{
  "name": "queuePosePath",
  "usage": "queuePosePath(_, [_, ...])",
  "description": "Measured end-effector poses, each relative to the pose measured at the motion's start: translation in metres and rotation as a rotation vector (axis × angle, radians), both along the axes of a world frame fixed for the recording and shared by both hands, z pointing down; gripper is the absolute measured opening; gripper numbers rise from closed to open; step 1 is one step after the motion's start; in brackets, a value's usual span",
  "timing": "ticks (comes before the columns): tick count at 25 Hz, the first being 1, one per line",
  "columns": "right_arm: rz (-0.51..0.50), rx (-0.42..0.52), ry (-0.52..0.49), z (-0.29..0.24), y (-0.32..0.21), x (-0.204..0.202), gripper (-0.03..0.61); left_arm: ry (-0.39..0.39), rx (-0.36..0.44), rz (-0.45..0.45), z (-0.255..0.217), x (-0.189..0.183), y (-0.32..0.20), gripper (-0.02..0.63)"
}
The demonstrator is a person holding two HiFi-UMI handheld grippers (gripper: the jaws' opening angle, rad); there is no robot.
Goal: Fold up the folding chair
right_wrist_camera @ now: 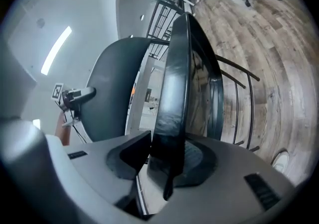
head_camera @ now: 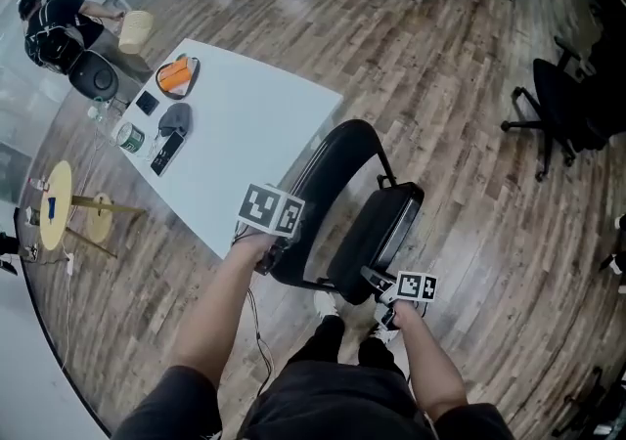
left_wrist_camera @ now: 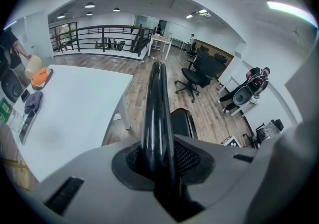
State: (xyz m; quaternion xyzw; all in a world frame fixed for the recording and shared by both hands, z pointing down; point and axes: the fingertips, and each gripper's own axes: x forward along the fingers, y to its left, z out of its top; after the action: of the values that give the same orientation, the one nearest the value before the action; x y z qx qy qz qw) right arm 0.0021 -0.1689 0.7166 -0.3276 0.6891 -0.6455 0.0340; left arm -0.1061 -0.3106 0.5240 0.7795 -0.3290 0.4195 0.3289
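Left gripper (head_camera: pixel 267 254) and right gripper (head_camera: pixel 378 283) clamped on folding chair (head_camera: pixel 376 225) by desk (head_camera: pixel 256 123) edge.
Left pinching black back tube (left_wrist_camera: pixel 158 102), right pinching seat rim (right_wrist_camera: pixel 174 93); green-labelled tin (head_camera: pixel 130 138) at desk's left edge, print seemingly too small to read.

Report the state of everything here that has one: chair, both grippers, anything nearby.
folding chair: partly folded, seat tipped up towards the back.
left gripper: shut on the back frame tube.
right gripper: shut on the seat's edge.
white table: upright, small items lying on it.
office chair: upright, unoccupied.
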Motion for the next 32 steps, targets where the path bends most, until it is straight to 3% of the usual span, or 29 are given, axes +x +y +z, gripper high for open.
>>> queuePosePath(8, [-0.13,0.052,0.083,-0.014,-0.043,-0.078,0.146,-0.013,0.019,0.001,-0.005,-0.042,-0.024,0.086])
queuePosePath(22, [-0.055,0.038,0.027,-0.011,-0.1,-0.155,0.146,-0.029,0.026,0.001,-0.01,-0.069,-0.043,0.083])
queuePosePath(32, [-0.033,0.033,0.02,-0.003,-0.122,-0.184,0.147,-0.043,0.037,-0.001,-0.006,-0.085,-0.055,0.081])
